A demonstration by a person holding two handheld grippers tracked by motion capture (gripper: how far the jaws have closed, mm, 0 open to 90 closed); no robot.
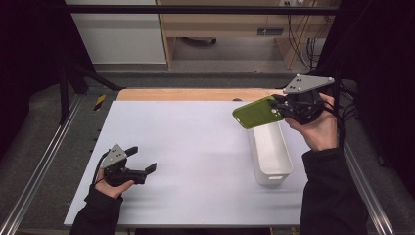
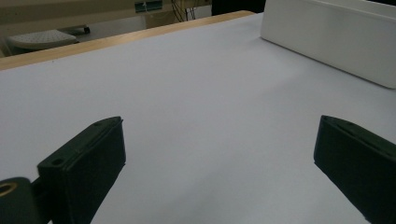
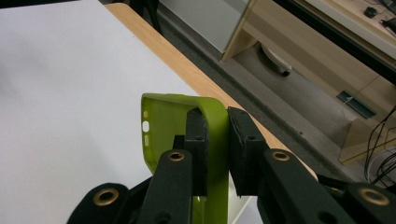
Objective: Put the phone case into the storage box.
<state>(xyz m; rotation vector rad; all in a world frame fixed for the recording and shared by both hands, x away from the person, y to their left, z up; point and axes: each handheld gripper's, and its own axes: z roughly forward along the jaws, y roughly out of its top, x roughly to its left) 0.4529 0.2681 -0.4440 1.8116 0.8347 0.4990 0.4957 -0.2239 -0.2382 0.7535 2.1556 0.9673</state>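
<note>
Your right gripper [image 1: 283, 108] is clamped on one edge of the green phone case [image 1: 258, 112], held above the far end of the white bin [image 1: 270, 152]. Thin edge grip: the case could pivot or slip and miss the bin. Left gripper [image 1: 141, 159] wide, empty, low over the counter [image 1: 195, 147]. No readable labels.

Left gripper [image 1: 139, 159] low, fingers spread wide; right gripper [image 1: 280, 105] raised (fingers clamped), wrist tilted inward.
</note>
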